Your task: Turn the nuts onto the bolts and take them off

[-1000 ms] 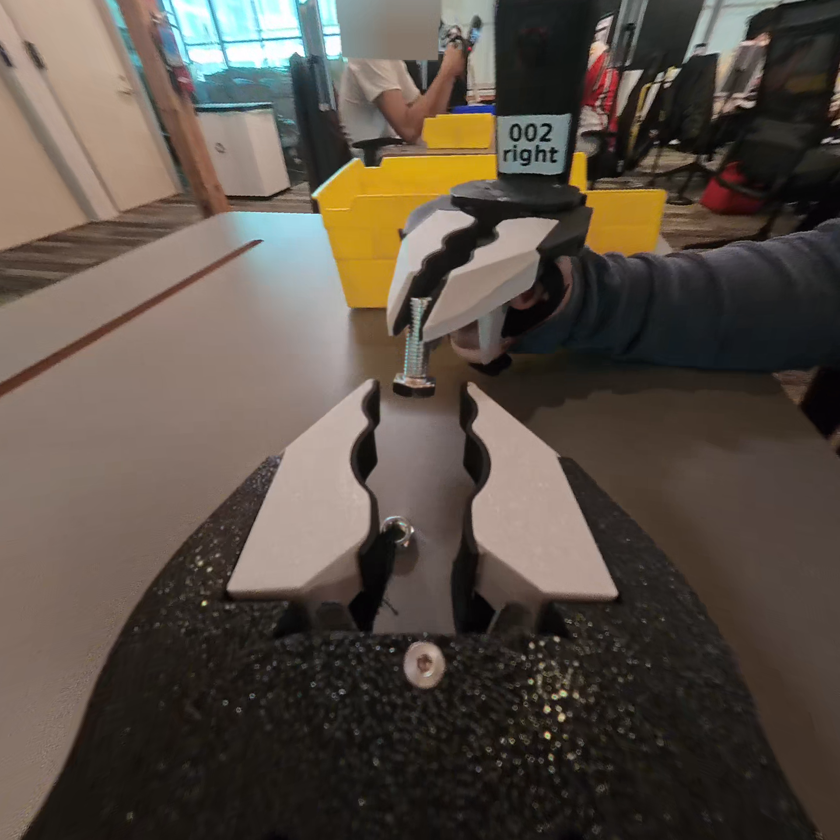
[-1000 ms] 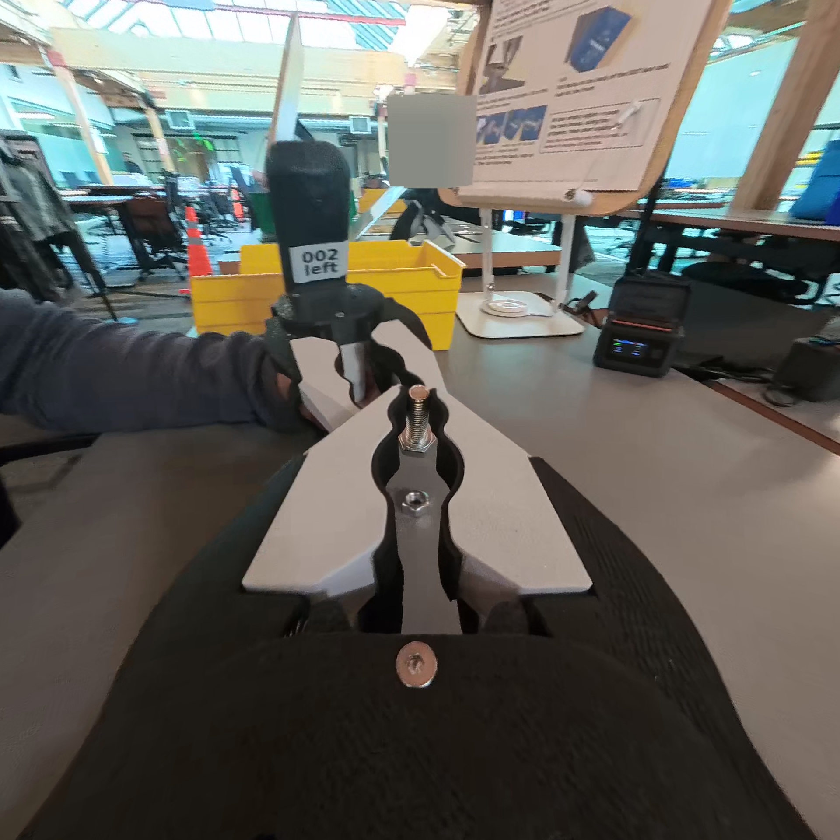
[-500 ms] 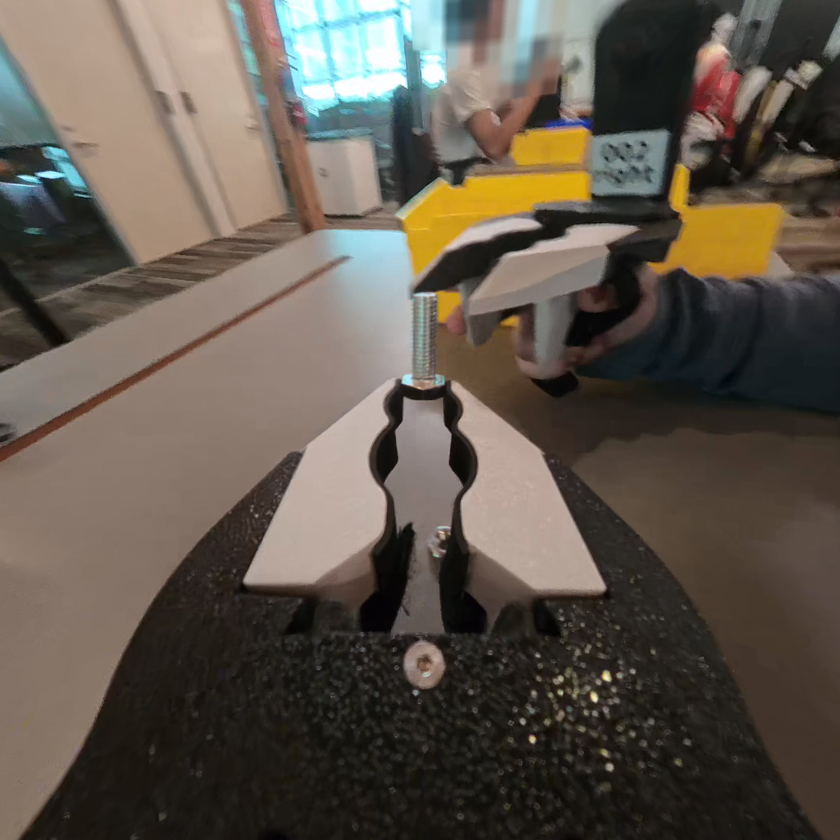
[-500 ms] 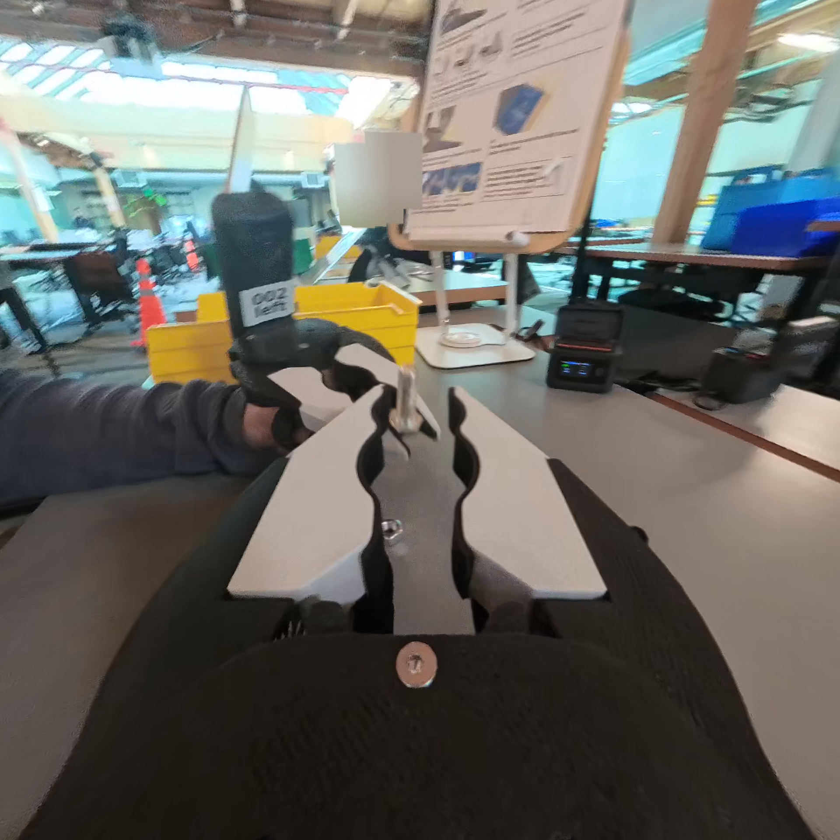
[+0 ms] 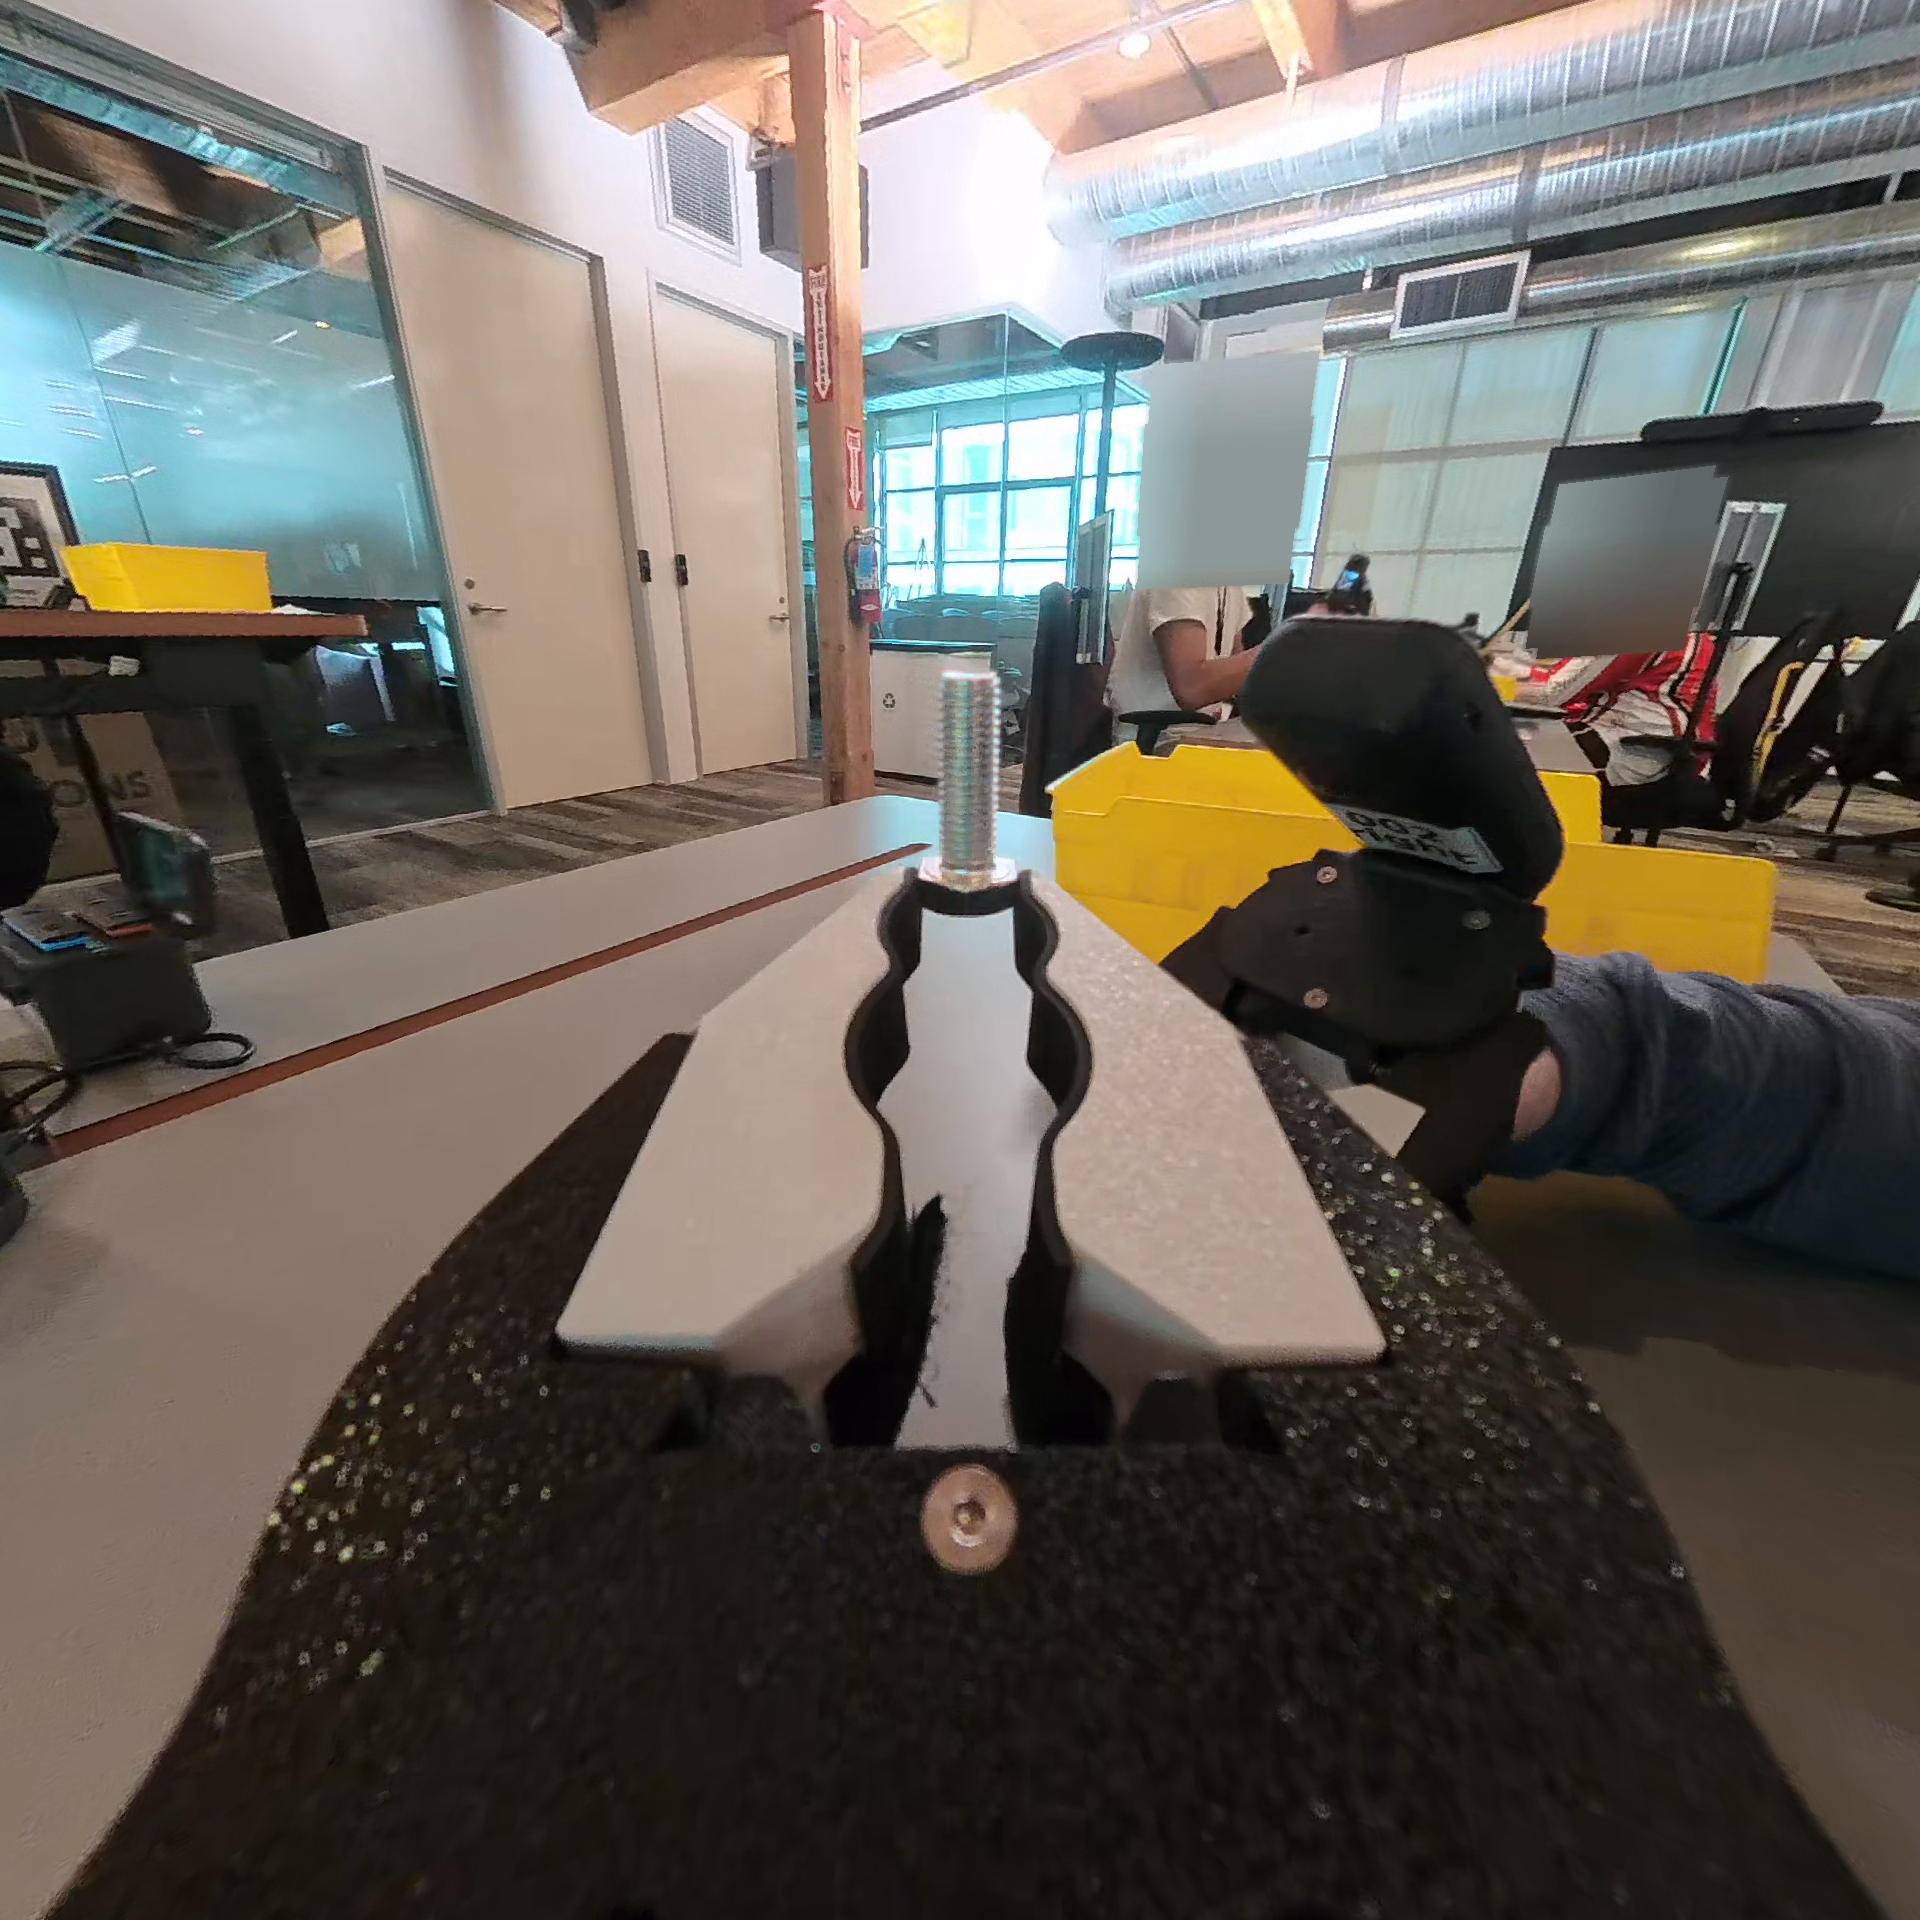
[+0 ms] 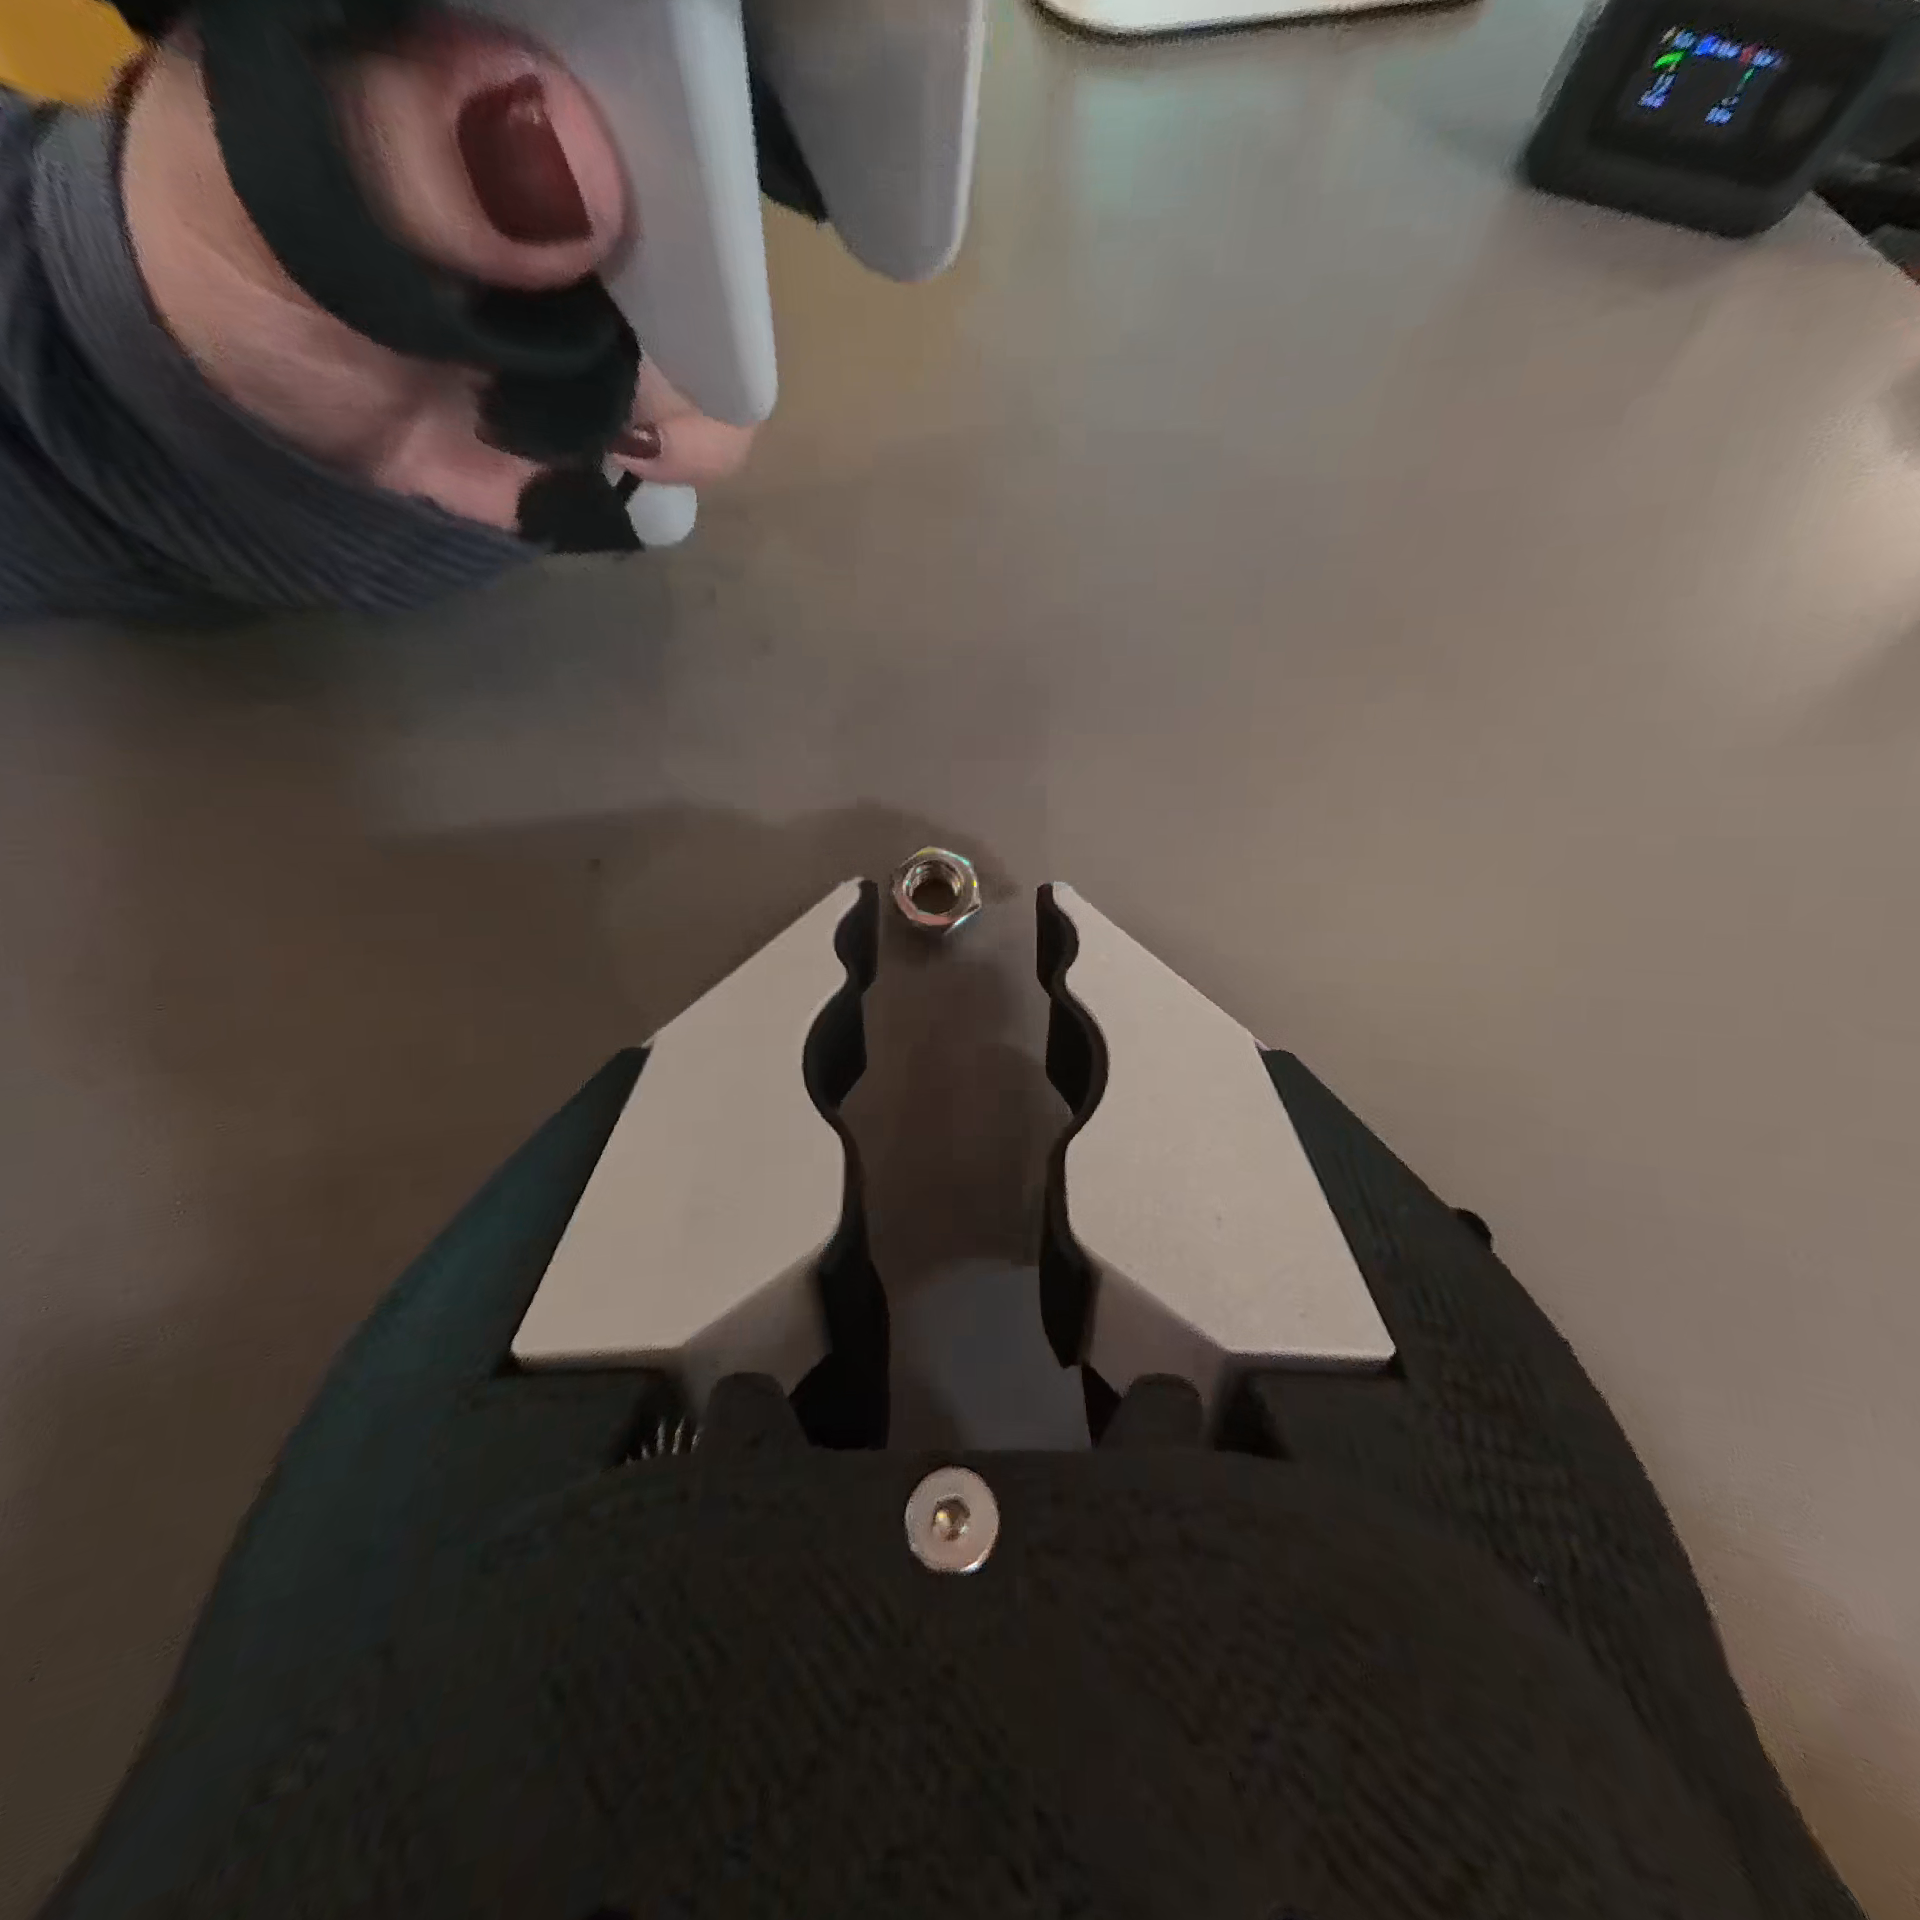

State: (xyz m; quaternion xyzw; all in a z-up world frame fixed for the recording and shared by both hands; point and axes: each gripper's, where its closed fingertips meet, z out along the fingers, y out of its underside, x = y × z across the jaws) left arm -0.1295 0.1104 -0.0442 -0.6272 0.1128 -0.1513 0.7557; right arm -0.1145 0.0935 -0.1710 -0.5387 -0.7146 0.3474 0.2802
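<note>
My left gripper (image 5: 966, 896) is shut on the hex head of a silver bolt (image 5: 966, 758). The bolt stands upright at the fingertips with its thread pointing up. My right gripper (image 6: 953, 896) is open and points down at the grey table (image 6: 1351, 675). A small silver nut (image 6: 935, 896) lies flat on the table between its fingertips, nearer the left one, and I cannot tell if they touch. The right gripper also shows in the left wrist view (image 5: 1382, 883), tilted down to the right of the bolt. The left gripper's fingers (image 6: 717, 208) and the hand holding it show at the top of the right wrist view.
Yellow bins (image 5: 1174, 862) stand on the table behind the grippers. A black device with a lit screen (image 6: 1704, 114) sits at the far right of the table. A dark seam (image 5: 468, 1008) runs across the table on the left. People sit at desks in the background. Spacing between my two grippers at the tips: around 12 cm.
My left gripper closed on the bolt's head and took the bolt. My right gripper let go of the bolt's thread, opened, and swung down over the nut on the table.
</note>
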